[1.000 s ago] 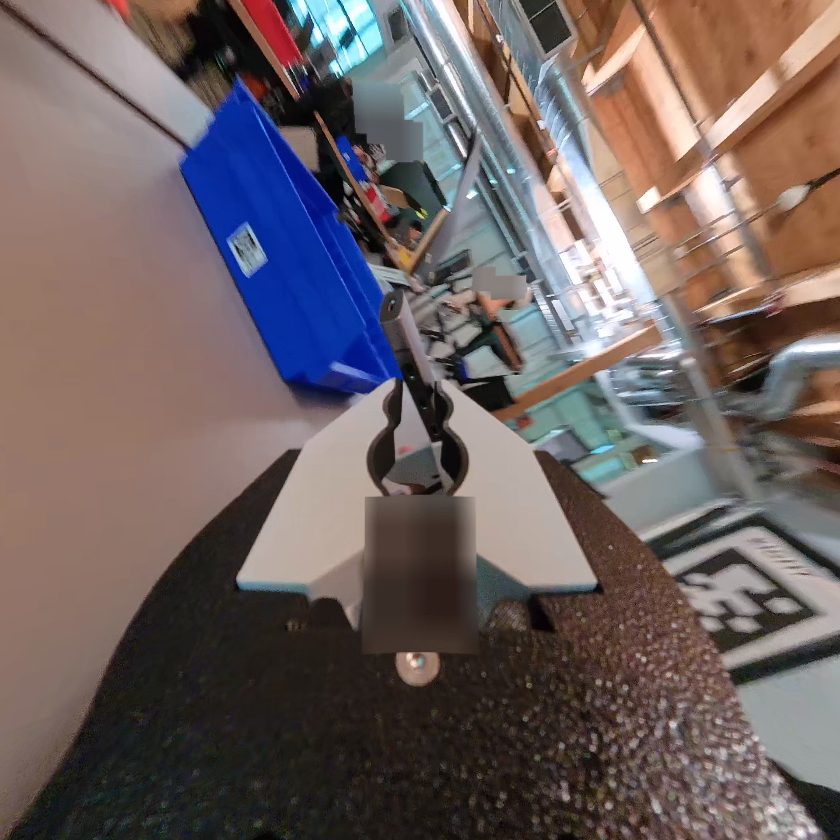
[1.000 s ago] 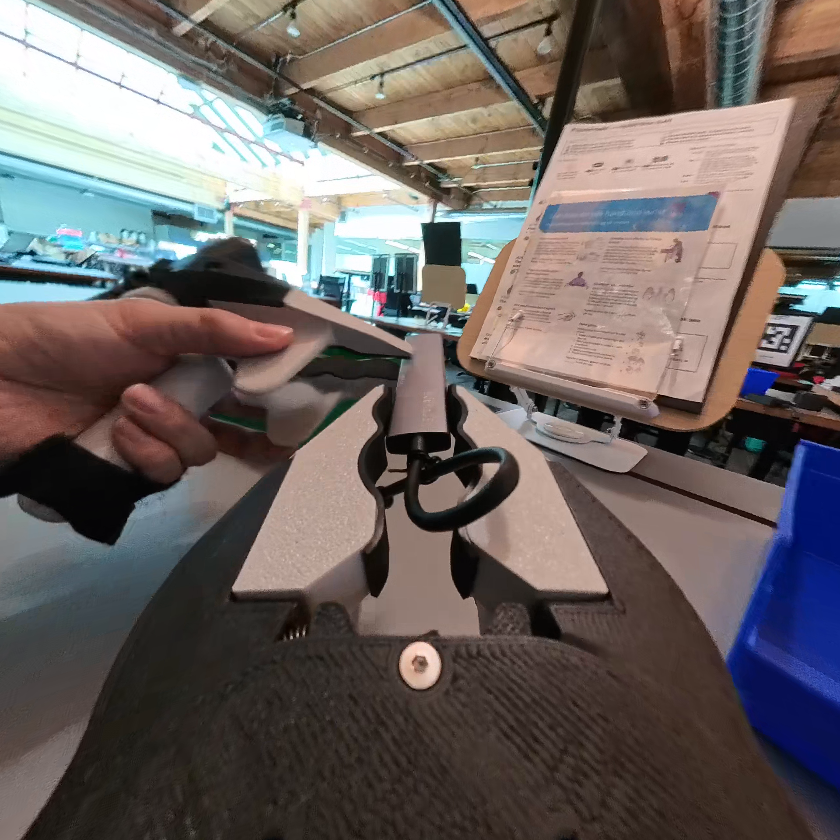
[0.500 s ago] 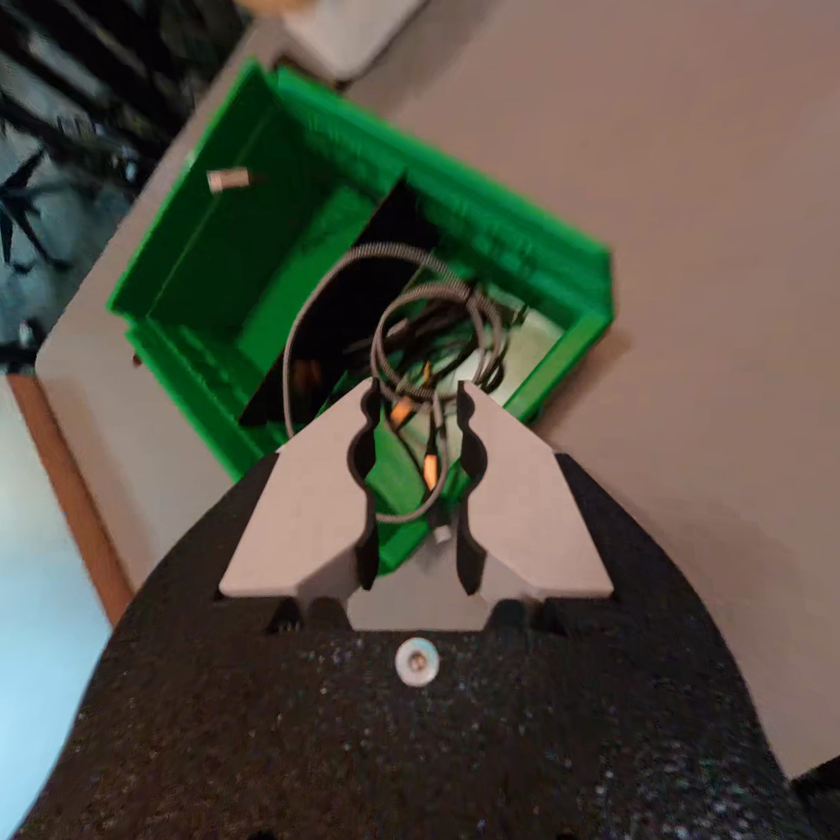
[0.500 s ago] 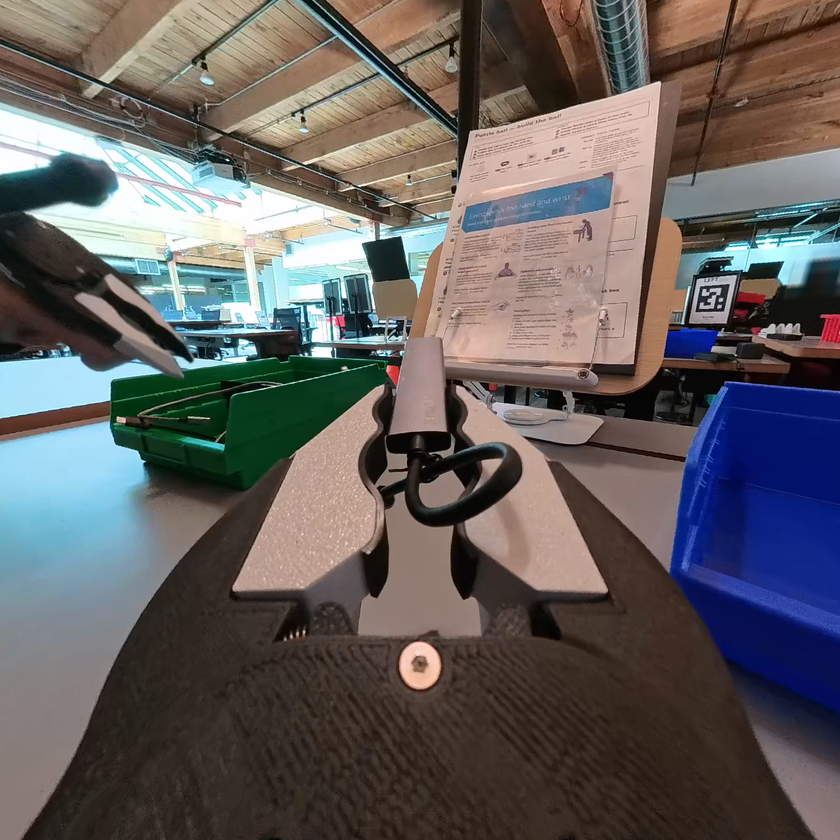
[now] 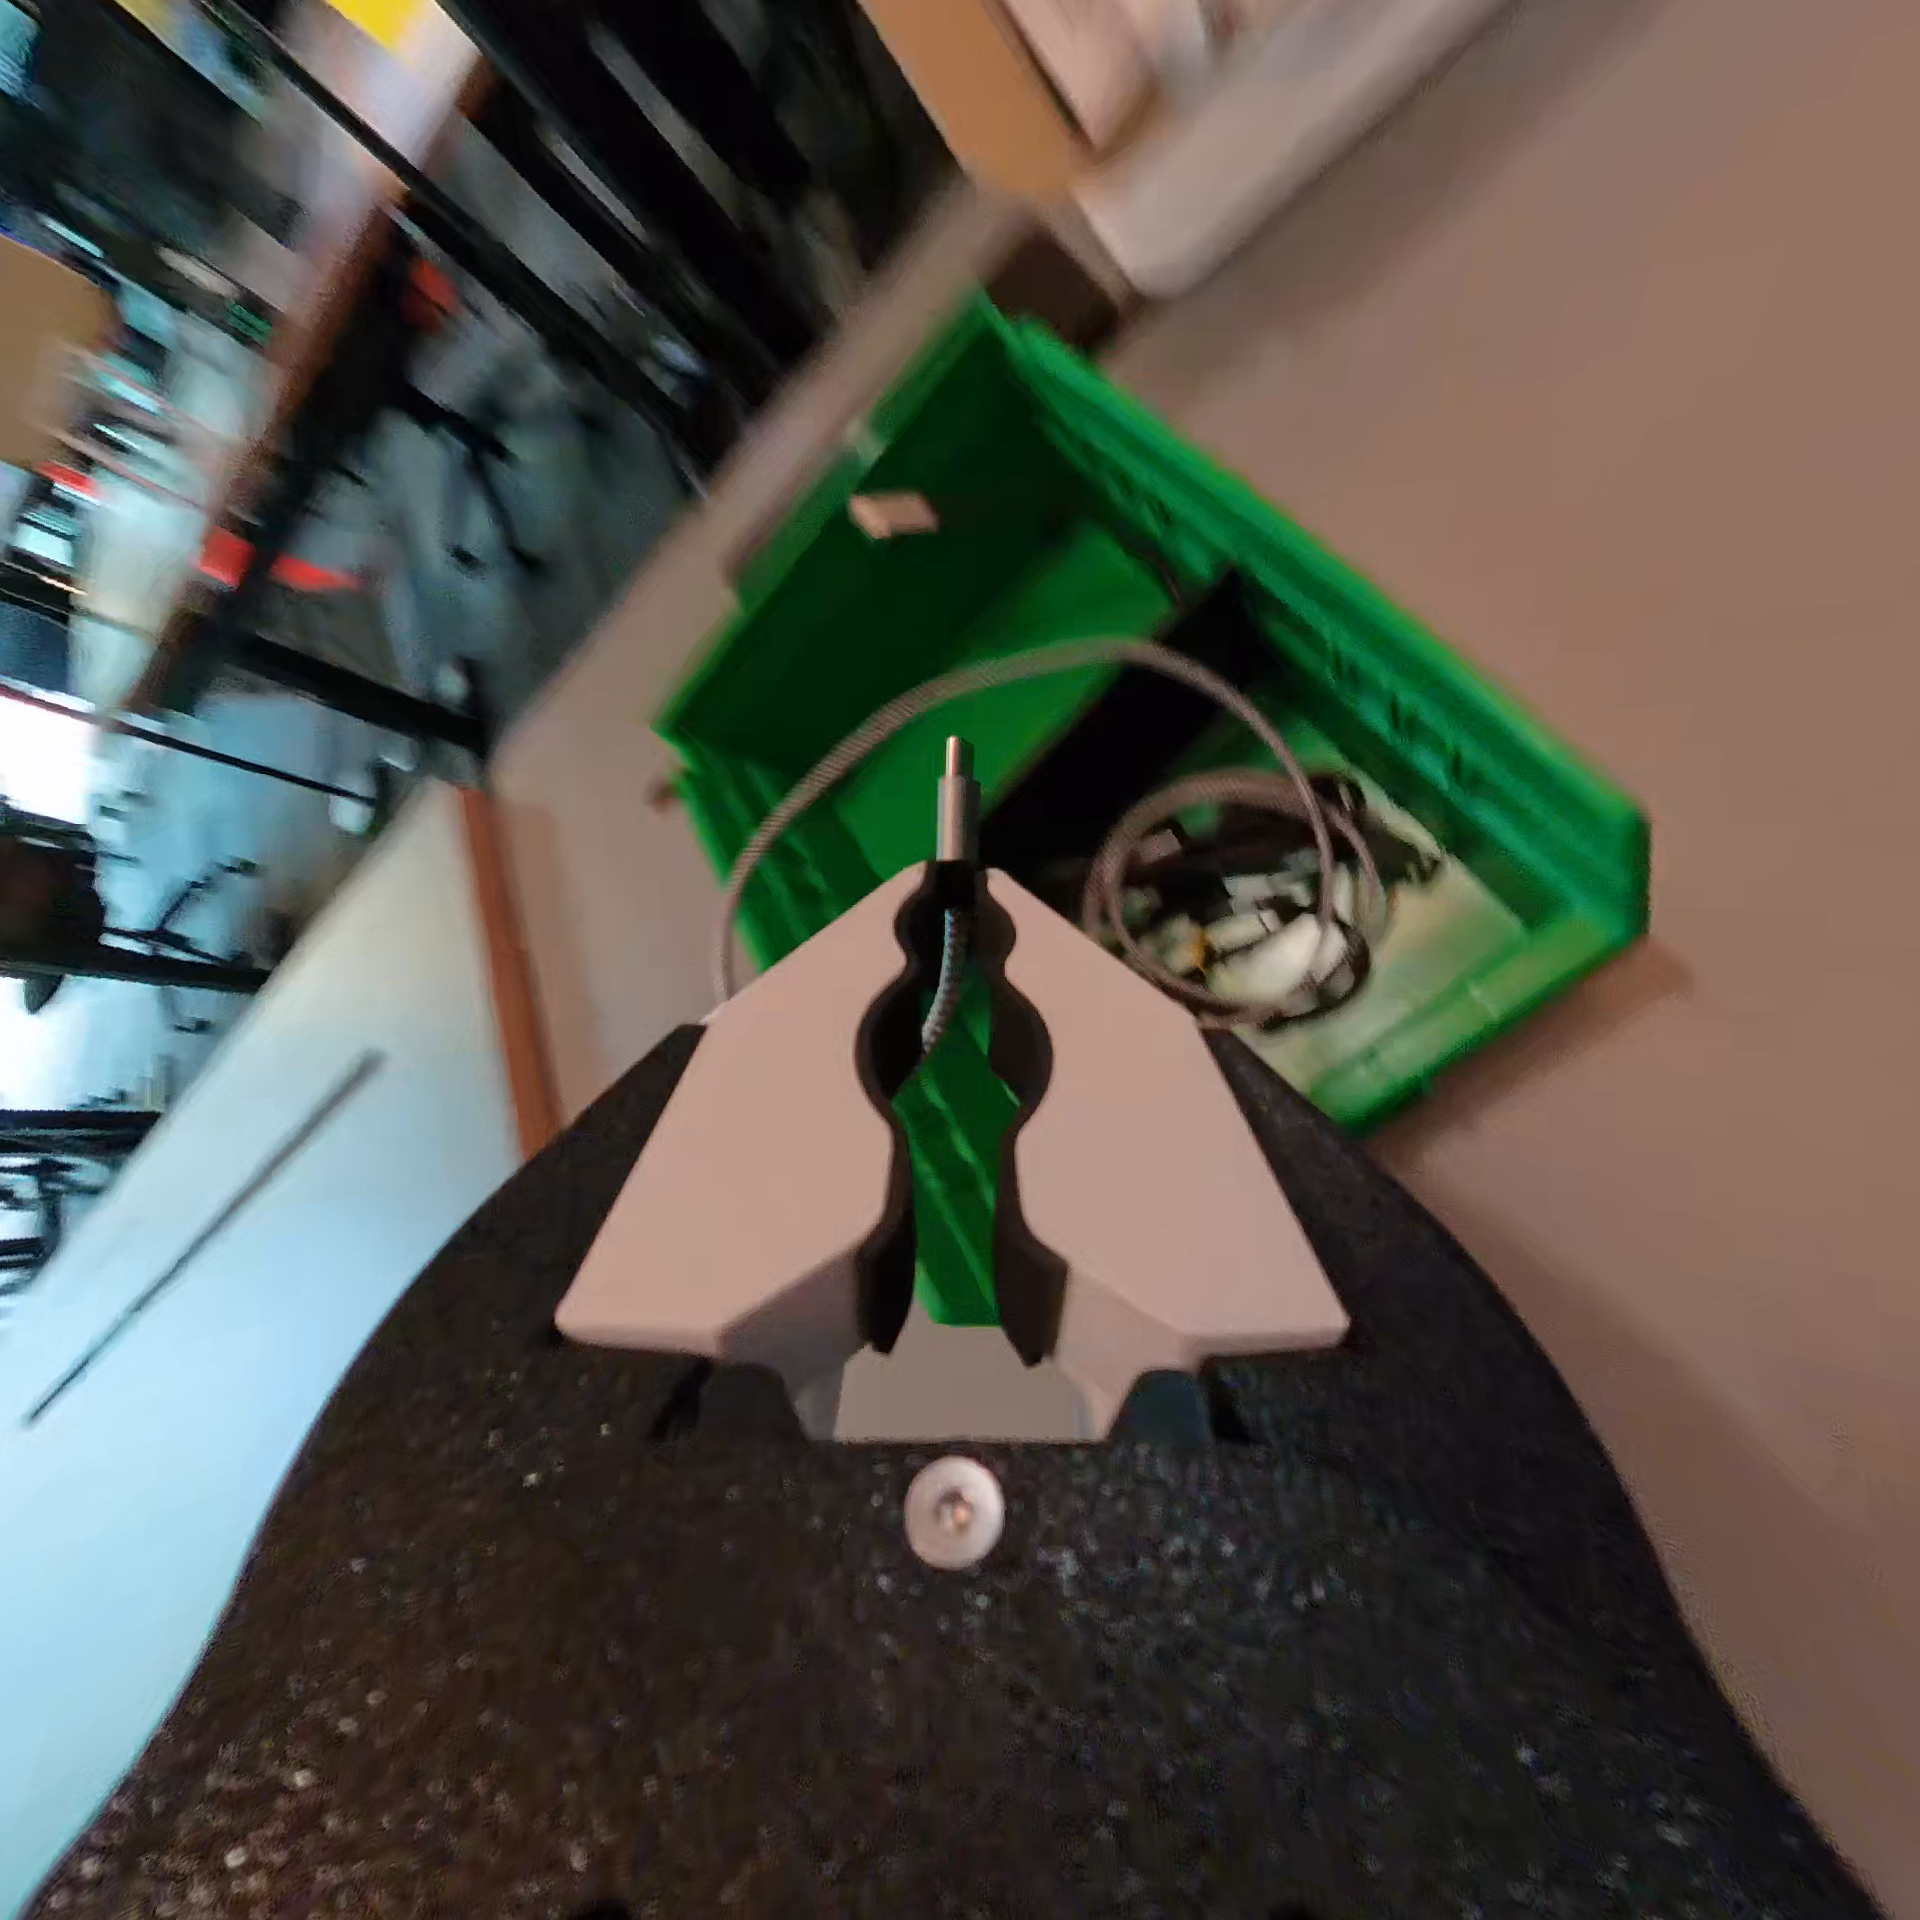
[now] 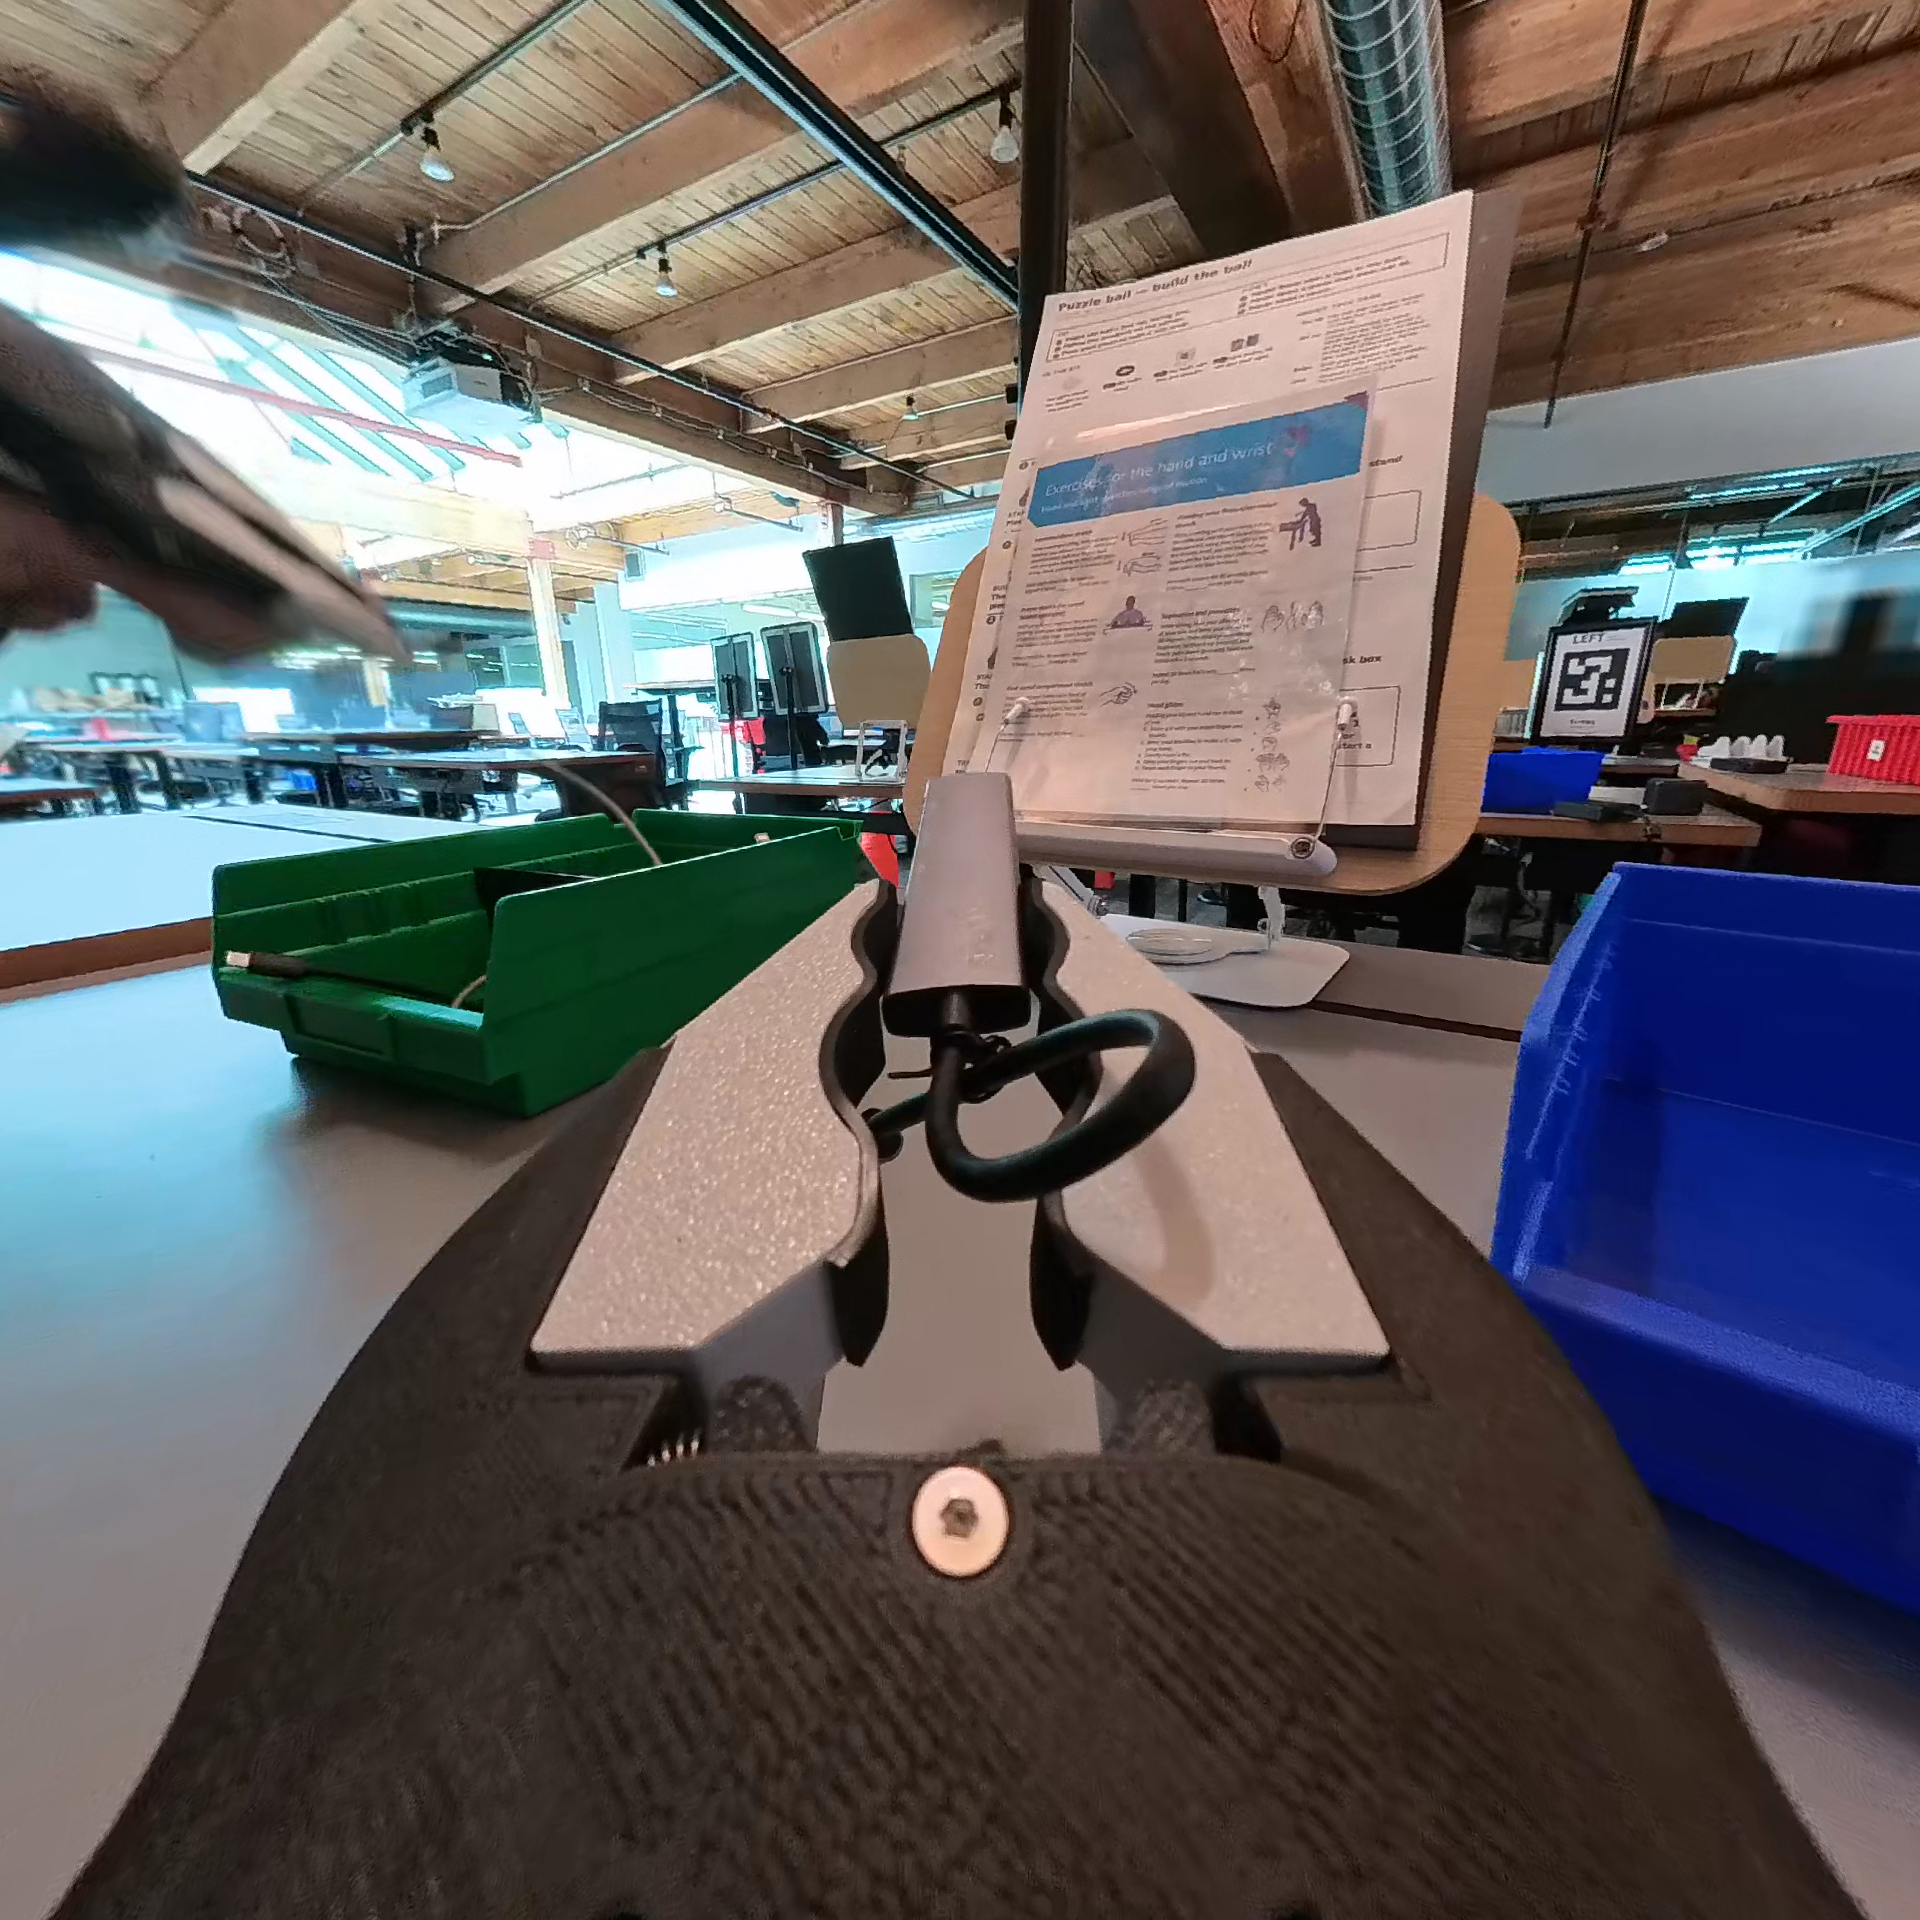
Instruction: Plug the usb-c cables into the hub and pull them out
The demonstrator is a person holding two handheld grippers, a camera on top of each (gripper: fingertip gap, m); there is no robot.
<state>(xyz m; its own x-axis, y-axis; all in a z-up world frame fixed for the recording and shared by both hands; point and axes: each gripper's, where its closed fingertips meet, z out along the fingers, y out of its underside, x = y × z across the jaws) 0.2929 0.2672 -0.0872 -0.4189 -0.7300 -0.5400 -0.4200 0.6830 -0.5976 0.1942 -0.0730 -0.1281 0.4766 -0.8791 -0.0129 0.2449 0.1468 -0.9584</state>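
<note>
My left gripper [image 5: 954, 881] is shut on a grey braided usb-c cable [image 5: 831, 779]. Its metal plug [image 5: 954, 795] sticks out past the fingertips. The cable arcs back into the green bin [image 5: 935, 603], where several more cables [image 5: 1247, 914] lie coiled. My right gripper [image 6: 961, 925] is shut on the grey hub [image 6: 961, 862], which points up and forward. The hub's short black lead [image 6: 1060, 1112] loops between the fingers. The left gripper [image 6: 187, 551] shows blurred at the upper left of the right wrist view, above the green bin [image 6: 520, 945].
A blue bin [image 6: 1714, 1143] stands close on the right. A document stand [image 6: 1195, 623] with papers stands behind the hub. The grey table [image 5: 1558, 520] ends in a wooden edge [image 5: 509, 935] just past the green bin.
The left gripper left the hub, swung over the green bin, closed on a braided cable and lifted its plug end. The right gripper kept hold of the hub.
</note>
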